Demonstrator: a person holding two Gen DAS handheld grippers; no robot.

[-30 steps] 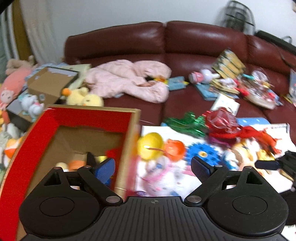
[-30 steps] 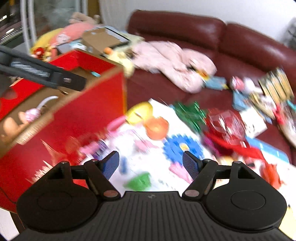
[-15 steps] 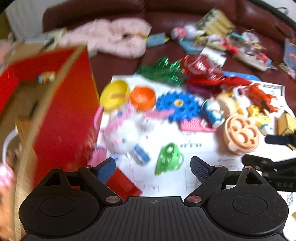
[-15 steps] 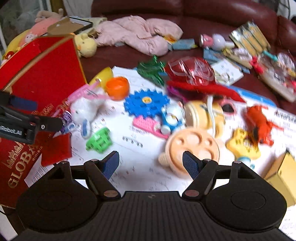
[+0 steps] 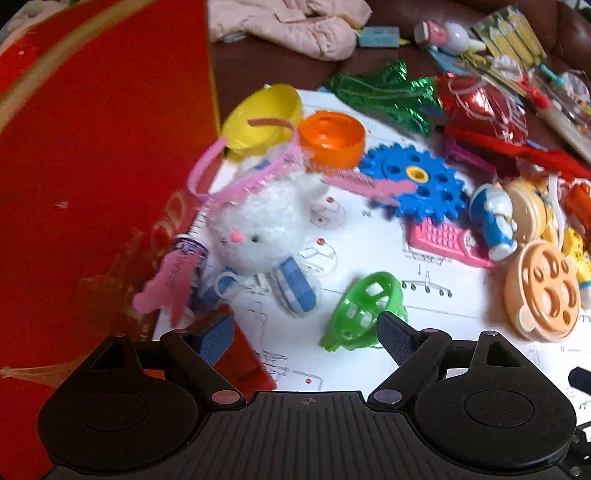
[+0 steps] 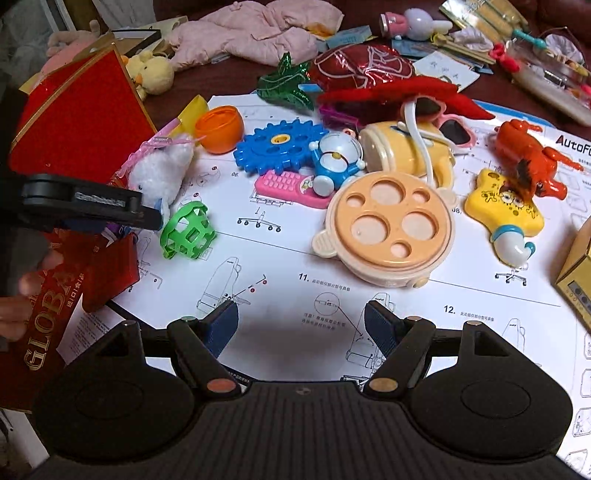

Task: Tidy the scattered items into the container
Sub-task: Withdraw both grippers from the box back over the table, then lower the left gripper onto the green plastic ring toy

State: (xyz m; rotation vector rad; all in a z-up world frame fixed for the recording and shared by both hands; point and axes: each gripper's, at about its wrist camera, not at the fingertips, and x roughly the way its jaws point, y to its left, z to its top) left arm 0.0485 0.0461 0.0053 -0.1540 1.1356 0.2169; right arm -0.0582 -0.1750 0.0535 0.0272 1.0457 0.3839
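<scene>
The red box (image 5: 92,166) stands at the left; it also shows in the right wrist view (image 6: 77,122). Toys lie scattered on a white instruction sheet (image 6: 280,280). My left gripper (image 5: 303,334) is open and empty, low over the sheet, with the white plush bunny (image 5: 258,225) and green lattice ball (image 5: 364,314) just ahead. My right gripper (image 6: 299,326) is open and empty above bare paper; the round peach lid (image 6: 388,229) lies ahead of it. The left gripper's finger (image 6: 92,206) shows by the green ball (image 6: 188,230).
A blue gear (image 6: 277,146), pink toy phone (image 6: 288,186), Doraemon figure (image 6: 336,158), orange cup (image 6: 219,127), yellow SpongeBob toy (image 6: 506,210) and orange toy (image 6: 528,155) crowd the sheet. A yellow box (image 6: 578,273) sits at the right edge. A sofa with pink clothing (image 6: 255,33) lies behind.
Both grippers have swung from the red box down toward the toys on the sheet. The left gripper has closed in on the plush bunny and green ball. Both stay open.
</scene>
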